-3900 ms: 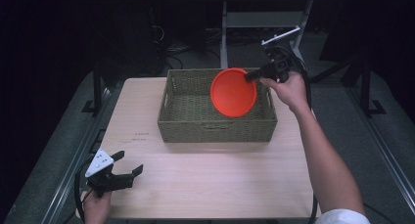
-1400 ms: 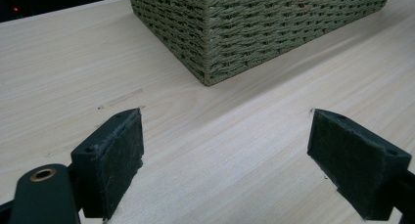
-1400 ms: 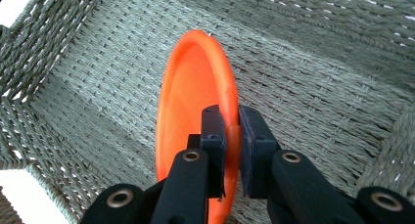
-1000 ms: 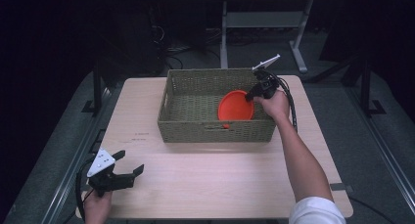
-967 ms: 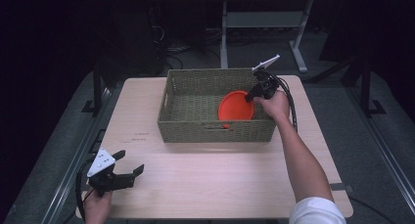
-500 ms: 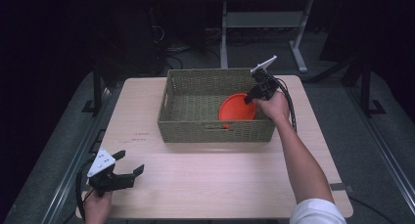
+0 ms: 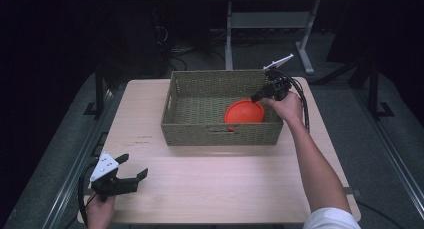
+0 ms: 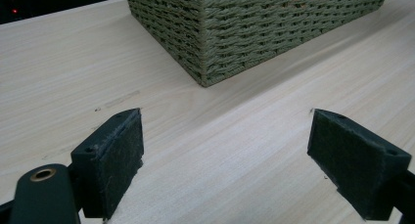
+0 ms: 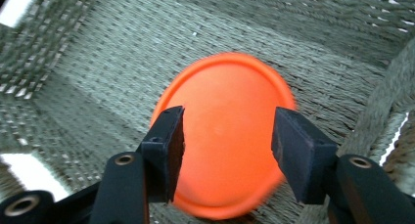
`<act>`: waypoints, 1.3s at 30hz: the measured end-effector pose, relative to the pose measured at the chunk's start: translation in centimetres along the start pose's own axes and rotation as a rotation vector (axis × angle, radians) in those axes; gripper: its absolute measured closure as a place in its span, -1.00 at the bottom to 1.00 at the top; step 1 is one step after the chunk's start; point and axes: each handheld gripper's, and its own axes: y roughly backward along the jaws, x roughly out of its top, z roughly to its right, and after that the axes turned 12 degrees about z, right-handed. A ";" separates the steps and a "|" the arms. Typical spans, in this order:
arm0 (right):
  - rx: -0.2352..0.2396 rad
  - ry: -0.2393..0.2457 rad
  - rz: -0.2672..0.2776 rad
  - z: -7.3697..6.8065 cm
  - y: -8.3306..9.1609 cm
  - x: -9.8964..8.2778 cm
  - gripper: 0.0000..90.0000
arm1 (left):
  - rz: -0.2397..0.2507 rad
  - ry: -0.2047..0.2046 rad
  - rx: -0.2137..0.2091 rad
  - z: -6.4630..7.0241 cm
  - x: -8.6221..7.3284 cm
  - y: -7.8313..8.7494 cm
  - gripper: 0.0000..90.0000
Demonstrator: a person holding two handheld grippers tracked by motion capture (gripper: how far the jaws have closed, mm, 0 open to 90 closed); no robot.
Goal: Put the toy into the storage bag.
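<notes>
Overhead, a pale wooden table point(image 7: 220, 189) stands in a dark room, with grey floor on both sides and a metal stand far behind. A green woven basket point(image 7: 220, 134) sits in the far middle of the table, its far wall near the far edge. The near half of the table gives wide room for moving.

The orange plate point(image 7: 244, 112) lies inside the basket, in its right part near the near wall. The right gripper point(image 7: 256, 96) hangs over the right far corner of the basket. Its jaws have just been opening; now they stand apart and hold nothing, and the plate is behind them.

The left gripper point(image 7: 134, 168) rests at the near left corner, its jaws wide apart and empty.

The right gripper view shows the basket's woven floor around the plate point(image 9: 222, 150). The left gripper view shows the basket's near corner point(image 8: 205, 43) from outside and wood grain.
</notes>
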 end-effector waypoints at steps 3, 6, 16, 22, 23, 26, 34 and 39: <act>0.028 0.001 0.033 -0.1 0.6 -0.1 -0.09 | 0.005 -0.003 0.002 0.1 0.1 0.0 -0.71; 0.093 -0.037 0.057 -0.1 1.1 -0.5 -0.15 | 0.004 -0.001 -0.003 0.1 0.1 -0.1 -0.71; 0.194 -0.028 0.096 -1.1 2.5 -0.8 -0.26 | 0.002 0.001 -0.011 0.2 0.1 -0.3 -0.71; 0.196 -0.012 0.108 -1.7 3.5 -0.9 -0.30 | 0.007 0.009 -0.009 0.1 0.1 -0.2 -0.71; 0.198 -0.008 0.110 -1.7 3.7 -0.9 -0.30 | 0.006 0.008 -0.010 0.1 0.1 -0.2 -0.71; 0.196 0.001 0.118 -1.9 4.2 -1.1 -0.31 | 0.003 0.006 -0.011 0.1 0.1 -0.3 -0.71; 0.209 0.008 0.139 -1.9 5.7 -1.8 -0.33 | -0.001 0.000 -0.015 0.3 0.2 -0.5 -0.71; 0.211 0.024 0.148 -1.9 6.5 -2.4 -0.37 | 0.000 0.001 -0.014 0.3 0.1 -0.4 -0.71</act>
